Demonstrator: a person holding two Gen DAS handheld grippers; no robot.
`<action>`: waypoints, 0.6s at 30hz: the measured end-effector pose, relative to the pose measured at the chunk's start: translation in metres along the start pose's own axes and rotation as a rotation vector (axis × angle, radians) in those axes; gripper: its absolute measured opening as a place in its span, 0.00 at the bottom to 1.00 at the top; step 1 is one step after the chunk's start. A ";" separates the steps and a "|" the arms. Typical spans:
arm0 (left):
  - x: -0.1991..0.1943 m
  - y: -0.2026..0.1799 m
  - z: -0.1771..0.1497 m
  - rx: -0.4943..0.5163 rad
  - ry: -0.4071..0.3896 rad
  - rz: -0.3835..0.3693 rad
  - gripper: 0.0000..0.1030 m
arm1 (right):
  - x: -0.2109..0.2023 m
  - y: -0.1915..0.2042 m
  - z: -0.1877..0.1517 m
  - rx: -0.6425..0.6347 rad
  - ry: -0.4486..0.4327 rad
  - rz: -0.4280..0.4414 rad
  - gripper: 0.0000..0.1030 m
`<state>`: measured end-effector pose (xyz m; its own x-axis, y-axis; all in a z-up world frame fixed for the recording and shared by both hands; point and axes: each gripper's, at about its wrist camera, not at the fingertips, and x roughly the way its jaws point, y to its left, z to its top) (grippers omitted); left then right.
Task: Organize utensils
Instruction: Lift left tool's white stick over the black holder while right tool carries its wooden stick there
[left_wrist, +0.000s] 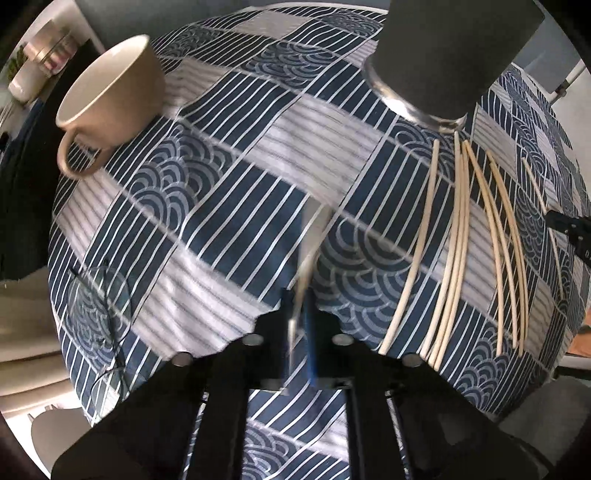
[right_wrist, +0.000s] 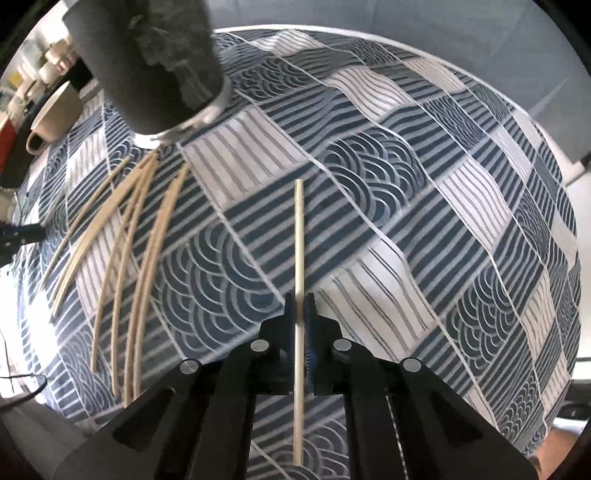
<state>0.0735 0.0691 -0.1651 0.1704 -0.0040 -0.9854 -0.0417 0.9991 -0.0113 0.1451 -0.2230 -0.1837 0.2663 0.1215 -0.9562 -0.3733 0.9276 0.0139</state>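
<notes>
Several pale wooden chopsticks (left_wrist: 458, 243) lie fanned on the blue patterned tablecloth, at the right in the left wrist view and at the left in the right wrist view (right_wrist: 125, 254). A dark grey holder with a metal rim (left_wrist: 443, 55) stands at their far ends; it also shows in the right wrist view (right_wrist: 147, 66). My left gripper (left_wrist: 298, 295) is shut on a blurred pale chopstick (left_wrist: 312, 243), held above the cloth. My right gripper (right_wrist: 300, 302) is shut on one chopstick (right_wrist: 298, 240) that points straight ahead.
A beige cup with a handle (left_wrist: 110, 99) stands on the cloth at far left; it also shows in the right wrist view (right_wrist: 51, 114). A thin black cable (left_wrist: 114, 332) lies at the near left edge. The tablecloth (right_wrist: 406, 184) spreads to the right.
</notes>
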 end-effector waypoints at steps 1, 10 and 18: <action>-0.001 0.002 -0.003 -0.003 0.005 -0.001 0.05 | 0.002 -0.004 0.003 0.012 0.004 0.007 0.04; -0.006 0.018 -0.047 -0.108 0.081 -0.162 0.04 | -0.005 -0.038 -0.014 0.154 0.034 0.165 0.04; -0.045 0.035 -0.085 -0.176 0.021 -0.199 0.04 | -0.037 -0.030 -0.020 0.165 -0.039 0.241 0.04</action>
<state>-0.0194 0.1005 -0.1358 0.1718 -0.2024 -0.9641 -0.1799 0.9558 -0.2327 0.1287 -0.2624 -0.1545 0.2224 0.3555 -0.9078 -0.2812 0.9150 0.2894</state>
